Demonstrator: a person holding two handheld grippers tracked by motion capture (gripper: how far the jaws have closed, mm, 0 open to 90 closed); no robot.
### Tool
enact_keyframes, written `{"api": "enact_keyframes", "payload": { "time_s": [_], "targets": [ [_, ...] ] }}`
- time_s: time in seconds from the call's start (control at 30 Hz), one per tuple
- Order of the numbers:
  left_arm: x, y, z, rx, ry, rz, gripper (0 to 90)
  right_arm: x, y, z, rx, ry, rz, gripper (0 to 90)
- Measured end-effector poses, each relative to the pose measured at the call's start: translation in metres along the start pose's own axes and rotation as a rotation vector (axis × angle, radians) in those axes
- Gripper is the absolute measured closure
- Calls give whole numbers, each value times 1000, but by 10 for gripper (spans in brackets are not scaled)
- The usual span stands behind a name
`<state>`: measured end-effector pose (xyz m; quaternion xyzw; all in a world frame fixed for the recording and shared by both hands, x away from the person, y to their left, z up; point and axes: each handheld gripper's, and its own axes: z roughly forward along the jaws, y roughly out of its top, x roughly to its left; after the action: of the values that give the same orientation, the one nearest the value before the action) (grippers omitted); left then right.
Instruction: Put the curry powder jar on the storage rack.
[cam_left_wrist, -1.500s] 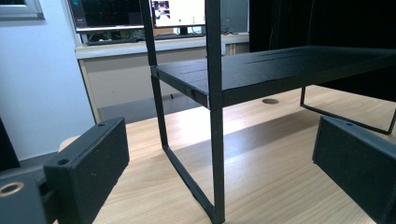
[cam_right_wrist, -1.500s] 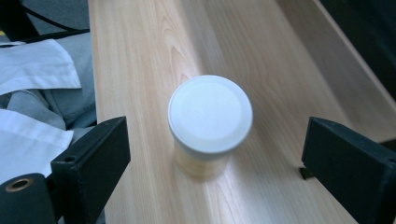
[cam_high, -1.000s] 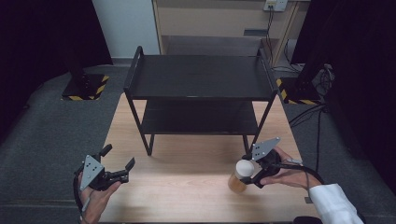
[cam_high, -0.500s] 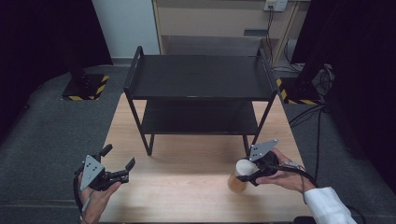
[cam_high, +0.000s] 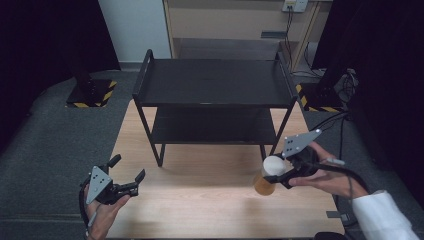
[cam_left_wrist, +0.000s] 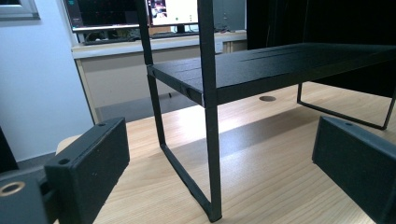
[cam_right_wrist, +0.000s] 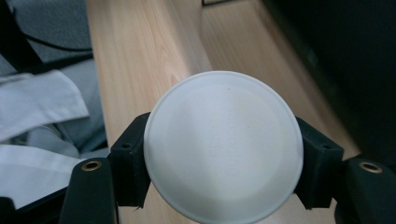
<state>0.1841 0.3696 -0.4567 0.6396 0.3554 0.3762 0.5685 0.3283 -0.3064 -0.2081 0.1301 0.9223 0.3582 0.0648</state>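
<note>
An amber jar with a white lid (cam_high: 270, 172) stands near the right front of the wooden table (cam_high: 200, 200), tilted a little. My right gripper (cam_high: 281, 172) is shut on the jar just below the lid. In the right gripper view the round white lid (cam_right_wrist: 223, 145) sits between both jaws, pressed on each side. My left gripper (cam_high: 127, 175) hovers at the table's left front corner, open, nothing between its fingers. In the left gripper view its two black jaws stand wide apart either side of the shelf's front leg (cam_left_wrist: 209, 135).
A black two-tier metal shelf (cam_high: 214, 85) stands on the back half of the table, both tiers bare. Weighted stand bases with yellow-black tape (cam_high: 90, 92) sit on the grey floor to either side. A white sleeve (cam_right_wrist: 37, 112) lies beside the table edge.
My right gripper with the jar has drifted slightly down and toward the table's front. The left gripper has stayed in place.
</note>
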Motion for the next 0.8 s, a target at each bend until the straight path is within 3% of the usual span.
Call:
{"api": "enact_keyframes", "payload": {
  "time_s": [0.03,0.07,0.13,0.17,0.2,0.23,0.4,0.43,0.47,0.5,0.53,0.57,0.6,0.63,0.67,0.7,0.73,0.8],
  "targets": [
    [0,0,0,0,0,0,30,2,19,-18,-2,4,-20,336],
    [0,0,0,0,0,-2,30,2,19,-18,-2,4,-20,336],
    [0,0,0,0,2,-8,31,7,51,-47,-12,-8,-61,336],
    [0,0,0,0,2,-8,30,7,51,-47,-12,-8,-61,336],
    [0,0,0,-1,3,-8,31,10,72,-65,-14,-21,-76,336],
    [0,0,0,-1,3,-8,30,10,72,-65,-14,-21,-76,336],
    [0,0,-1,-2,3,-7,30,11,128,-104,-44,-58,-73,336],
    [0,1,-1,-1,2,-6,30,11,128,-104,-44,-58,-73,336],
    [0,1,-1,0,2,-5,30,9,145,-110,-52,-62,-66,336],
    [0,1,-1,0,0,-6,30,9,145,-110,-52,-62,-66,336],
    [0,0,-1,-1,-1,-7,30,5,163,-114,-51,-63,-63,336],
    [0,0,-1,-1,-1,-7,30,5,163,-114,-51,-63,-63,336],
    [0,0,-1,0,-1,-6,30,-2,181,-114,-40,-50,-68,336],
    [0,0,-1,-1,-1,-8,30,-2,181,-114,-40,-50,-68,336],
    [0,0,-2,-2,-1,-9,30,-12,196,-113,-34,-32,-75,336],
    [0,0,-2,-2,-1,-9,30,-12,196,-113,-34,-32,-75,336],
    [0,0,-2,-3,-1,-9,30,-22,211,-110,-27,-21,-86,336],
    [1,0,-2,-3,-3,-10,30,-29,218,-109,-28,-22,-82,336]
  ]
}}
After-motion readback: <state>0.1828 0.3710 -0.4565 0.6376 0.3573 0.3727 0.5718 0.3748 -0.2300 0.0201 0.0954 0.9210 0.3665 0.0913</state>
